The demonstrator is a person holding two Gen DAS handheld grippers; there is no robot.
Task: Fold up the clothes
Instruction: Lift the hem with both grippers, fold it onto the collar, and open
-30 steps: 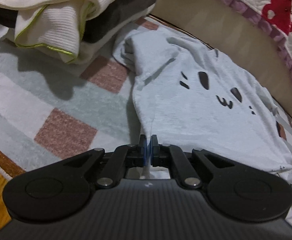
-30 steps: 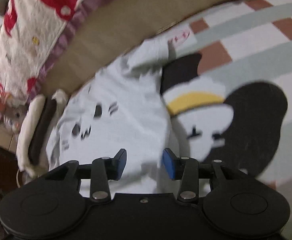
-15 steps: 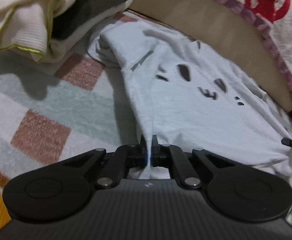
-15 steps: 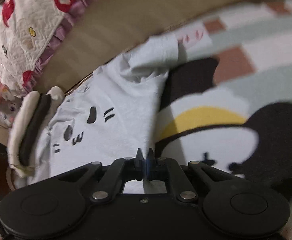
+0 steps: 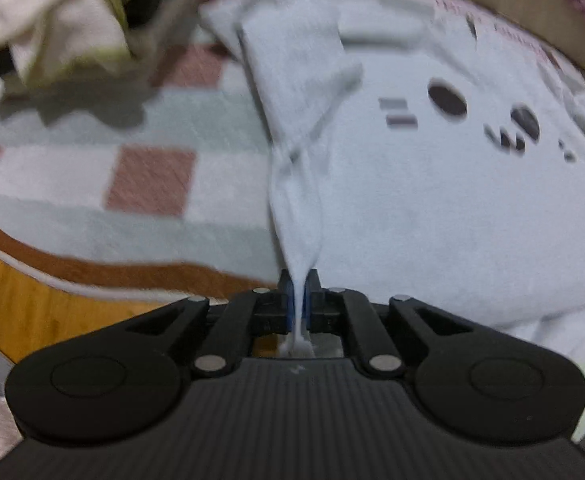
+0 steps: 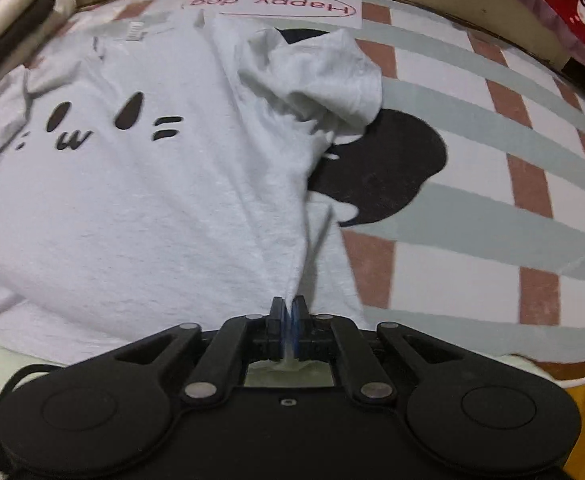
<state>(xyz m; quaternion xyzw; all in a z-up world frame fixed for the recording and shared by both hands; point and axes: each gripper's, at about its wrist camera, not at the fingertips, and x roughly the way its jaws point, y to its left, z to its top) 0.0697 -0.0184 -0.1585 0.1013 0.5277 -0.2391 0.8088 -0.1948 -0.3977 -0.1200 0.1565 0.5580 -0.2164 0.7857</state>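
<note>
On rug, shirt lies spread, unfolded; left gripper and right gripper clamp hem at 6 o'clock.

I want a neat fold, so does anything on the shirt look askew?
Yes. The sleeve on the right gripper side is bunched and curled over instead of lying flat on the white T-shirt. Both grippers' jaws pinch the hem.

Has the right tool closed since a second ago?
Yes. The right tool was open above the shirt; now it is clamped on the hem, close to the rug.
</note>
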